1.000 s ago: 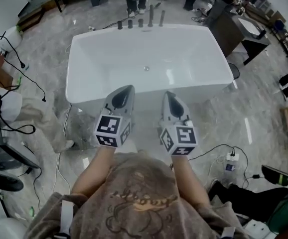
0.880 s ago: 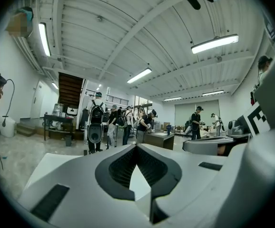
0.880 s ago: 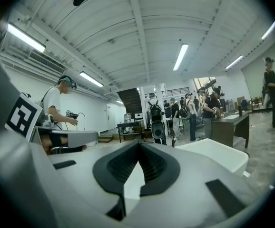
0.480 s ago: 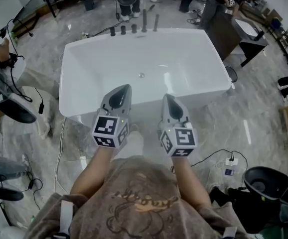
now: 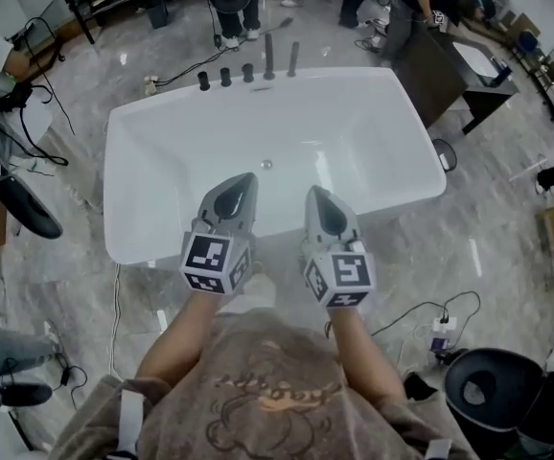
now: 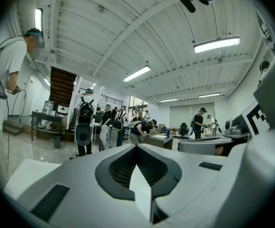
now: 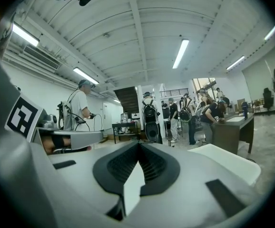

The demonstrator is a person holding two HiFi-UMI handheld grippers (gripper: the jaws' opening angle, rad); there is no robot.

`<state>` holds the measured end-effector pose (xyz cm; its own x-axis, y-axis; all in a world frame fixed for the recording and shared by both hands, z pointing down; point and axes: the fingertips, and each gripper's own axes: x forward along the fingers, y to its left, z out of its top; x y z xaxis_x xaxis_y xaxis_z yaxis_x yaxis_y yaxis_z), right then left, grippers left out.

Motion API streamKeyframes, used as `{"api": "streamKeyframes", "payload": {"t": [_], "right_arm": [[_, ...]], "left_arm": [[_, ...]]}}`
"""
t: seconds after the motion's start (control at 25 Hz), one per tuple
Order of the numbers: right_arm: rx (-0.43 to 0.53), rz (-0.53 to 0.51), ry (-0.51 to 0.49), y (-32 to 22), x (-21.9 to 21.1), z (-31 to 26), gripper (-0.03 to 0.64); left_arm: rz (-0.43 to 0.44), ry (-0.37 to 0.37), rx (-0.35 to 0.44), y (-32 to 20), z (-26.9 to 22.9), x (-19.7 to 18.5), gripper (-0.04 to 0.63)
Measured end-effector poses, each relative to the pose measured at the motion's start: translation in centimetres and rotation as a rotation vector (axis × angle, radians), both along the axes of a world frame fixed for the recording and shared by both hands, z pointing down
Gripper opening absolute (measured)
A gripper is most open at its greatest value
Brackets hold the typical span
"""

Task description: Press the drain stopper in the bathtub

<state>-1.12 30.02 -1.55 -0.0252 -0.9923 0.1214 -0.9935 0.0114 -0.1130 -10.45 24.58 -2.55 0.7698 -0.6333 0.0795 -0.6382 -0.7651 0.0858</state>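
The drain stopper [image 5: 266, 165] sits as a small round disc on the floor of the white bathtub [image 5: 354, 132], near its middle, and nothing touches it. Your left gripper [image 5: 244, 182] and right gripper [image 5: 314, 197] hover side by side above the near rim, each with its jaws pressed together on nothing (both gripper views look out across the room, not down into the tub). The press is not yet done: you have the whole reach down to the stopper left, and the left tip looks nearer.
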Motion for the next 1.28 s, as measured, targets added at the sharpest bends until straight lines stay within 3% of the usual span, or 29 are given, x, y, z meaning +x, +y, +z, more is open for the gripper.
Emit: {"api": "streamKeyframes", "payload": {"t": [0.52,0.96,1.28], "right_arm": [[0.007,-0.012,0.015,-12.1,2.8,-0.3,0.0],[0.012,-0.016,0.016,-17.3,5.7,0.1,0.0],[0.031,-0.087,0.016,-21.0,7.6,-0.3,0.0]], "left_arm": [[0.021,-0.007,-0.002,-11.1,-0.1,3.3,0.0],[0.019,0.014,-0.024,-16.5,0.4,6.2,0.0],[-0.027,0.049,-0.004,-19.6,-0.5,8.2,0.0]]}}
